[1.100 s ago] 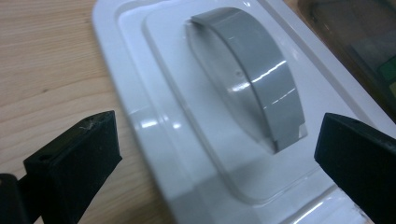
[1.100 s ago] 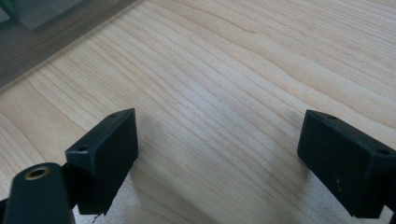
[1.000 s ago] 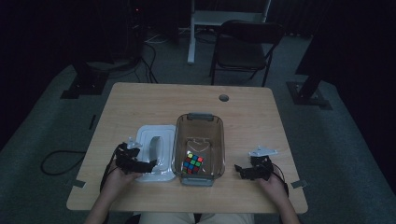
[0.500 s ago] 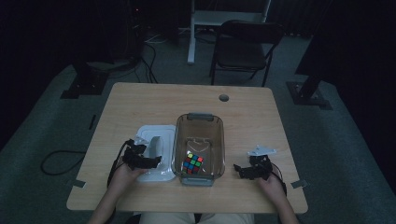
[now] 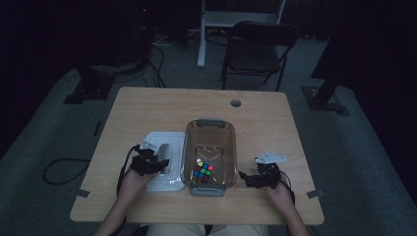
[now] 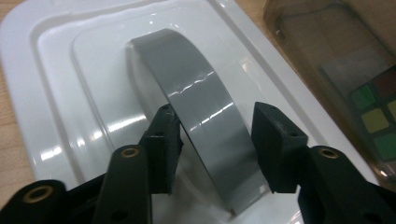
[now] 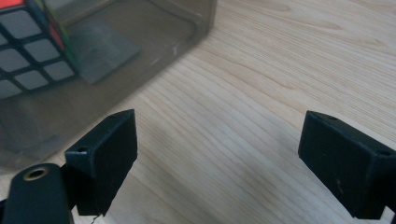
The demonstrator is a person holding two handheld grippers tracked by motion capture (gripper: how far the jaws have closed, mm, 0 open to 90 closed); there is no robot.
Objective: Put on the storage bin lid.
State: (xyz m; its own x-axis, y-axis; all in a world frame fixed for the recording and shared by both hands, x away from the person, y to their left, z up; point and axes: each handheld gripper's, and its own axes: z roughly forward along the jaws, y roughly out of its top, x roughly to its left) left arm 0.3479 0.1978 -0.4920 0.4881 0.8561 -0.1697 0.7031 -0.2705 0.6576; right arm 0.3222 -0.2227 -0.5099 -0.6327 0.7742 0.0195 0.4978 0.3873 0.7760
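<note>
A white lid (image 5: 164, 183) (image 6: 93, 70) lies flat on the table (image 5: 162, 108), left of a clear brown container (image 5: 209, 123) (image 6: 317, 46). Its grey arched handle (image 5: 163, 151) (image 6: 196, 93) runs between the jaws of my left gripper (image 5: 156, 164) (image 6: 215, 144), which have just been closing and now press on both sides of it. A colourful puzzle cube (image 5: 202, 173) (image 7: 28, 51) sits inside the container, near its front end. My right gripper (image 5: 244, 178) (image 7: 217, 154) rests low over bare wood just right of the container, jaws wide open with nothing between them.
The table's front edge is close behind both hands. A round cable hole (image 5: 235, 103) sits near the far edge. A folding chair (image 5: 258, 49) stands beyond the table. Bare wood stretches across the far half and the right side.
The left gripper's jaws have narrowed onto the lid's handle. Both hands stay in about the same places, and the lid, container and cube have not moved.
</note>
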